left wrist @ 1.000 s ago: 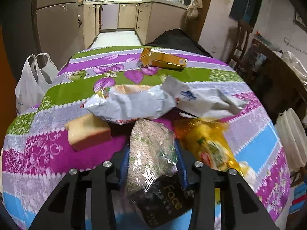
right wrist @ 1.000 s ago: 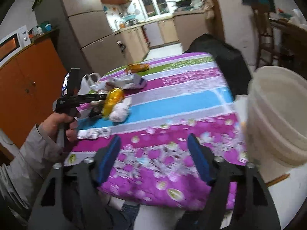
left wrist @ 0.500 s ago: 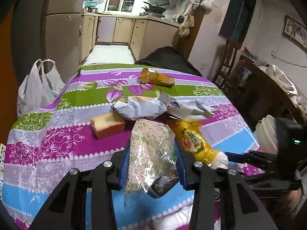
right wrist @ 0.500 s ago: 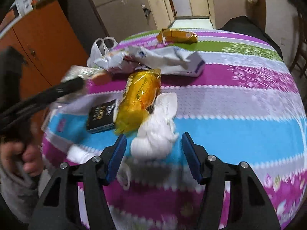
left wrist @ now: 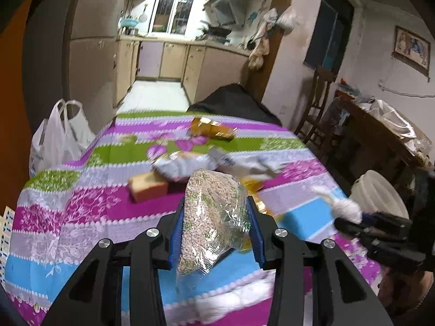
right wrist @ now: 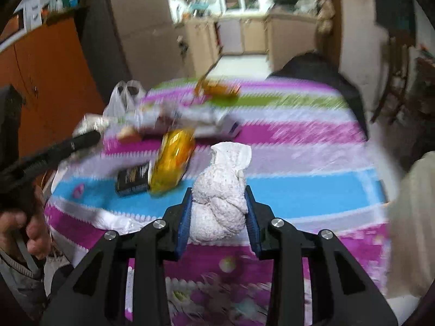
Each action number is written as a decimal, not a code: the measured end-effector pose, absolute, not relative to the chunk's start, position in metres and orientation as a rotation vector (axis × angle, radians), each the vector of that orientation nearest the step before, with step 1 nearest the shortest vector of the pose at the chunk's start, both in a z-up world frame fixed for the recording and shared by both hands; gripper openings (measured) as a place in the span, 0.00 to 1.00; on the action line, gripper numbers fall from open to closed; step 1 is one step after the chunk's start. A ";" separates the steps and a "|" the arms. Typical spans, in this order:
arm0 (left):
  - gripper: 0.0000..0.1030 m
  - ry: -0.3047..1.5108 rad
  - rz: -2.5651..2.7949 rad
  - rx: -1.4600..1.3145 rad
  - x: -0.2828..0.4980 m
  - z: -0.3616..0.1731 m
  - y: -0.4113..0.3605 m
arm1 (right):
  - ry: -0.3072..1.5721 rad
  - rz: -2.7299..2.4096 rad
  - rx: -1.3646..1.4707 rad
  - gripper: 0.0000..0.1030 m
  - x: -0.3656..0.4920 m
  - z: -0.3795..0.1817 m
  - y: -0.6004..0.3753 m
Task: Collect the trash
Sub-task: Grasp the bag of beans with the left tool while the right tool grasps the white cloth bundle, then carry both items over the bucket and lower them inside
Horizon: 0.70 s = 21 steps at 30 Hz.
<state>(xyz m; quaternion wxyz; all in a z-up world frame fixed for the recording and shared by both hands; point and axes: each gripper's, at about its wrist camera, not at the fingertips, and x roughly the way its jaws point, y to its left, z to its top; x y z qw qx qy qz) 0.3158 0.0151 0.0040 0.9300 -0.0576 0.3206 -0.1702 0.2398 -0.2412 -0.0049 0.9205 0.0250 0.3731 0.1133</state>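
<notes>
My left gripper (left wrist: 216, 224) is shut on a clear bag of small grains (left wrist: 213, 217) and holds it above the striped tablecloth (left wrist: 81, 198). My right gripper (right wrist: 218, 213) is shut on a crumpled white tissue wad (right wrist: 221, 195), lifted off the cloth; the wad also shows in the left wrist view (left wrist: 344, 206). Still on the table lie a yellow snack packet (right wrist: 172, 160), a black packet (right wrist: 133, 176), a silver-white wrapper (left wrist: 185, 163), a white bag (left wrist: 252, 163), an orange box (left wrist: 213, 130) and a tan sponge-like block (left wrist: 148, 187).
A white bucket (left wrist: 378, 198) stands off the table's right edge, also at the right edge of the right wrist view (right wrist: 413, 217). A white plastic bag (left wrist: 58, 138) hangs at the table's left. A dark chair back (left wrist: 233, 106) is at the far end.
My right gripper closed on the tissue wad and lifted it. My left gripper rose and drew back with the grain bag, away from the pile.
</notes>
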 end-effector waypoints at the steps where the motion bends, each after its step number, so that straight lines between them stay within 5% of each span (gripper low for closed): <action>1: 0.41 0.642 -0.366 -0.115 0.311 0.012 0.009 | 0.742 0.221 0.048 0.33 0.236 0.004 -0.244; 8: 0.41 0.580 -0.472 -0.083 0.292 0.058 -0.049 | 0.614 0.101 0.031 0.33 0.206 0.071 -0.289; 21: 0.41 0.523 -0.690 -0.002 0.272 0.119 -0.202 | 0.579 -0.099 0.060 0.33 0.173 0.114 -0.391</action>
